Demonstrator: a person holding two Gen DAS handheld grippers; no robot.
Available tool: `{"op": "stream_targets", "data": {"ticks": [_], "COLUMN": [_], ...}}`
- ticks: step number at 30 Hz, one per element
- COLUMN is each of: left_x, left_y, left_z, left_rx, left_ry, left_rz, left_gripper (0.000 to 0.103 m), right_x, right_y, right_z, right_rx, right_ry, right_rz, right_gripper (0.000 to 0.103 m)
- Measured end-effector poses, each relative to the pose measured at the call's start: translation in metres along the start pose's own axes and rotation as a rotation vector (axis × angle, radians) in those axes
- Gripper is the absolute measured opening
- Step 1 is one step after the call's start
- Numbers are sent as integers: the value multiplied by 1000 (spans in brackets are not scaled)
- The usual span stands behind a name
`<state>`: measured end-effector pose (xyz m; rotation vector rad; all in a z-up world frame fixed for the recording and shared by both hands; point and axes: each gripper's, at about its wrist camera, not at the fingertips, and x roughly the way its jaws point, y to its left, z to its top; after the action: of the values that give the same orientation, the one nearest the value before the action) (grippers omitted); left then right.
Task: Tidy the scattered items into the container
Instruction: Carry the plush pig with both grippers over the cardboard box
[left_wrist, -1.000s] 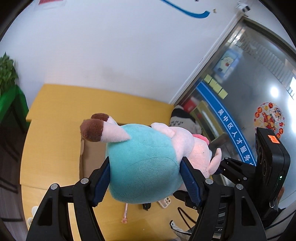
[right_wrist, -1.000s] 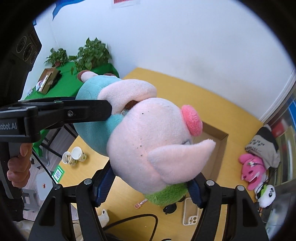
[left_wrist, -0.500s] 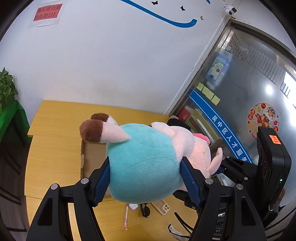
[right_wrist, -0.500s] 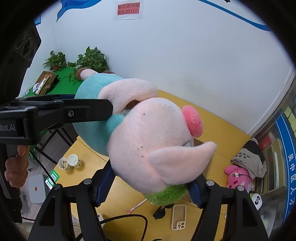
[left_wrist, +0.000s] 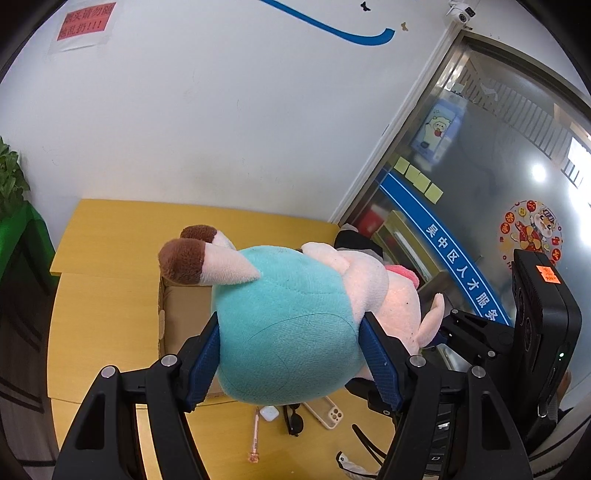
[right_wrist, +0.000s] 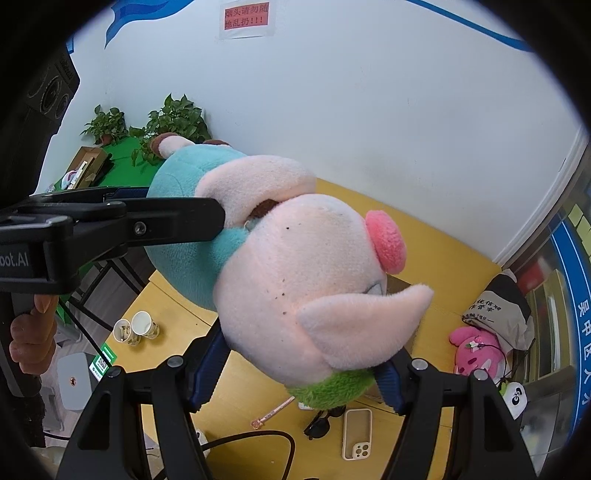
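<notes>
A plush pig (left_wrist: 280, 295) with a teal body, pink head and brown-tipped legs hangs in the air, lying sideways between both grippers. My left gripper (left_wrist: 290, 326) is shut on its teal body, blue pads pressed into both sides. My right gripper (right_wrist: 303, 354) is shut on the pink head (right_wrist: 303, 288) near the green collar. An open cardboard box (left_wrist: 181, 314) sits on the yellow table (left_wrist: 103, 295) right beneath the toy, mostly hidden by it.
On the table near the box lie a phone case (right_wrist: 356, 428), sunglasses (right_wrist: 321, 422), a pink pen (right_wrist: 271, 411), a white earbud case (left_wrist: 269, 412) and a black cable (right_wrist: 258, 439). Two paper cups (right_wrist: 142, 325) stand left. A pink plush (right_wrist: 476, 350) and a grey bag (right_wrist: 498, 306) lie right.
Both grippers have risen a little with the pig held between them. The table and box now look further below, and more of the wall shows. Neither grip has changed.
</notes>
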<state>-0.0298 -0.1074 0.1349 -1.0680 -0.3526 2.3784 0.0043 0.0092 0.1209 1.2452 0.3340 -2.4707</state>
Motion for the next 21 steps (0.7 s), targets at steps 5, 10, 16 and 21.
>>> {"op": "stream_targets", "data": {"ticks": [5,10,16,21], "left_x": [34,83,167,237], "left_y": [16,42,88,127], "left_z": [12,27,37,37], "left_rx": [-6,-22,-52,-70], "left_ry": [35,76,139,200], "left_rz": [7,-1,28,34], "left_gripper": [76,76,75,75], "right_x": [29,72,154,228], "right_y": [-13,-36,-67,-86], "right_z": [9,21,29,30], "right_rx": [18,32,33,14], "right_ry": [33,56,73,95], "right_rz": [13,35,90,114], "right_gripper": [69,70,70,70]}}
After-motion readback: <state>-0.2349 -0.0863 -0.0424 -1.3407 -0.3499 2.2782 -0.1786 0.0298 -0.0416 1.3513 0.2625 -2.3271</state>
